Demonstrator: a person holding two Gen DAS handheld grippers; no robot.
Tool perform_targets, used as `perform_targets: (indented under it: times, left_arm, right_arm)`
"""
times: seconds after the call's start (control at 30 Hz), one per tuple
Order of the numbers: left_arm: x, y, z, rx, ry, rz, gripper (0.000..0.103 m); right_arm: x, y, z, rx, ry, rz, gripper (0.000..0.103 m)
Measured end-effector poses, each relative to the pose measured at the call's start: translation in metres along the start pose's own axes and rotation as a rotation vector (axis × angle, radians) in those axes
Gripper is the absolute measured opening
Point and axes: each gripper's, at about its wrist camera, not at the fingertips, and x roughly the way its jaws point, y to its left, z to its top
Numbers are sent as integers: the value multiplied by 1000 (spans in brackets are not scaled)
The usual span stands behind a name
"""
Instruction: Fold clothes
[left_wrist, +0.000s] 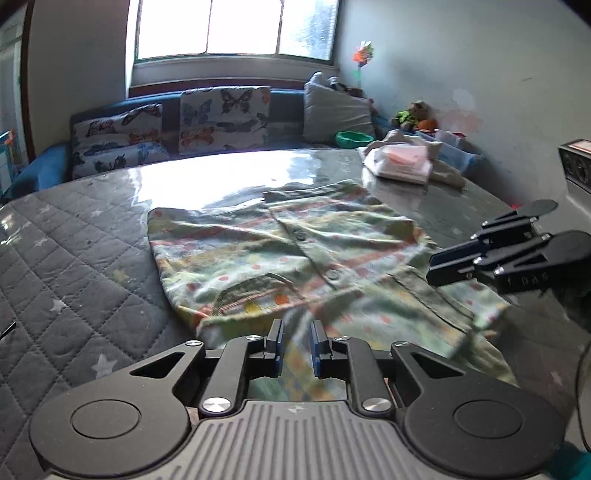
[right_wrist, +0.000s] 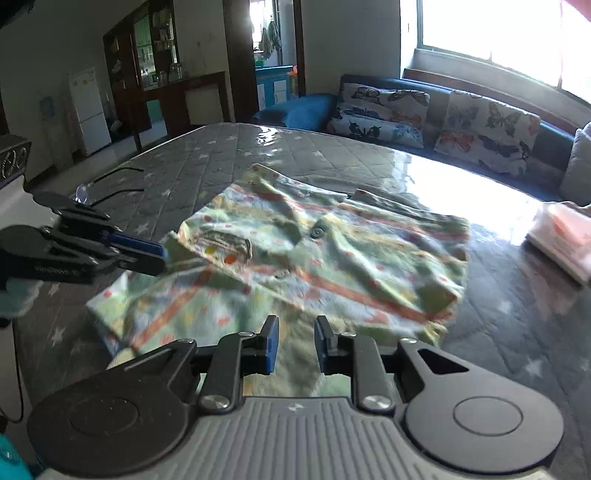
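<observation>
A green child's shirt (left_wrist: 280, 258) (right_wrist: 332, 251) with orange stripes, dots, buttons and a chest pocket lies spread on the grey quilted star-print surface (left_wrist: 74, 258) (right_wrist: 517, 314). My left gripper (left_wrist: 296, 328) hovers over the shirt's near edge, its blue pads apart, with blurred cloth showing through the gap and nothing pinched. In the right wrist view it (right_wrist: 162, 254) sits at the shirt's left edge. My right gripper (right_wrist: 297, 325) also stands open over the near hem. From the left wrist it (left_wrist: 430, 269) appears above the shirt's right side.
A stack of folded pink and white clothes (left_wrist: 399, 162) (right_wrist: 565, 236) sits at the far right of the surface. Behind it runs a blue sofa with butterfly cushions (left_wrist: 221, 118) (right_wrist: 480, 125). A green bowl (left_wrist: 352, 138) and black cables (right_wrist: 118, 181) lie near the edges.
</observation>
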Motion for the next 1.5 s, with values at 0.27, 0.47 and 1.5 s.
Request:
perform_targets:
  times: [0.27, 0.47, 1.5]
  left_arm:
    - [15, 25, -8, -46, 31, 36, 17]
    - [8, 13, -10, 0, 21, 48, 25]
    - [-30, -71, -42, -174, 277, -136, 57]
  right_arm:
    - [32, 1, -9, -12, 48, 4, 21]
    - [8, 14, -14, -65, 33, 25, 30]
    - [-69, 36, -86, -459, 66, -107, 69]
